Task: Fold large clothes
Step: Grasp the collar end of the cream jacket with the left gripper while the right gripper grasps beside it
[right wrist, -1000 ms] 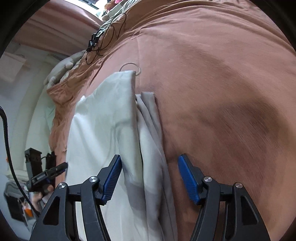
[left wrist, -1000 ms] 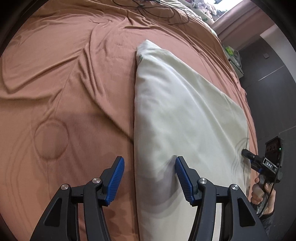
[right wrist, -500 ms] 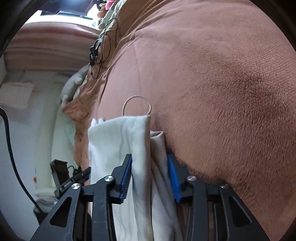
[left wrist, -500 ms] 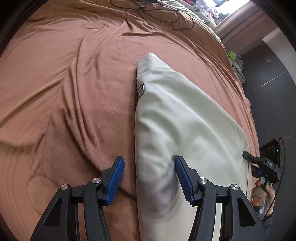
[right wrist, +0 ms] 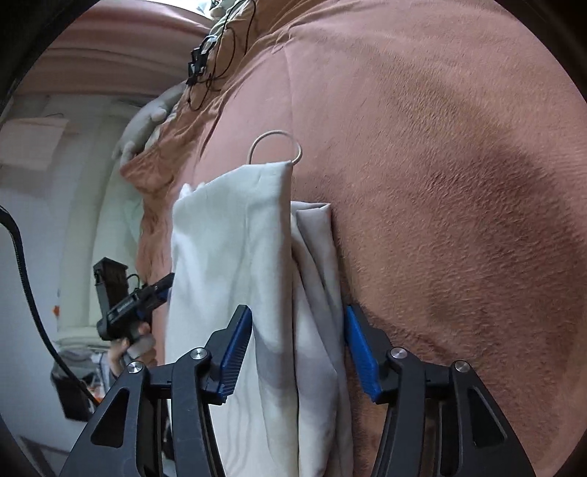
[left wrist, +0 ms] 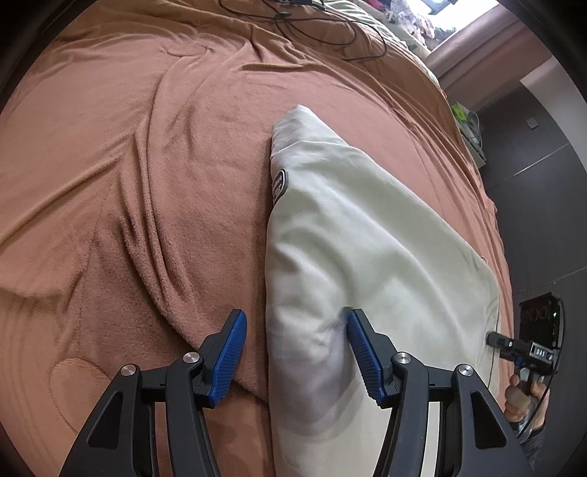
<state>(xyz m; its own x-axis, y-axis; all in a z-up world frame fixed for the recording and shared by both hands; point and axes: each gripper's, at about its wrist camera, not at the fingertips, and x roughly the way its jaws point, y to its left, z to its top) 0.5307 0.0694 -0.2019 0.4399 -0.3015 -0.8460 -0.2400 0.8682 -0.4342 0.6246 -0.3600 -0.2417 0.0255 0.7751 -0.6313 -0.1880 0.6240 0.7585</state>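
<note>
A cream garment (left wrist: 367,235), folded into a long panel with a dark oval label (left wrist: 279,183), lies on the brown blanket (left wrist: 146,183). My left gripper (left wrist: 297,330) stands open astride its left fold; only the right pad touches the cloth. My right gripper (right wrist: 297,330) straddles the garment's (right wrist: 234,238) layered far-side edge, and its jaws are opening with the cloth between them, loose. A drawstring loop (right wrist: 275,146) sticks out at the end of the garment. Each gripper shows in the other view, held by a hand: right (left wrist: 521,348), left (right wrist: 135,297).
Black cables (left wrist: 312,22) lie at the head of the bed, also seen from the right wrist as cables (right wrist: 216,55). A grey cloth (right wrist: 146,121) hangs off the bed's corner. The bed edge and a dark wall (left wrist: 532,165) run past the garment's right side.
The right gripper's jaws pinched the layered cloth edge half a second ago and have since spread apart. The left gripper shifted along the fold early on, then stayed still, jaws unchanged.
</note>
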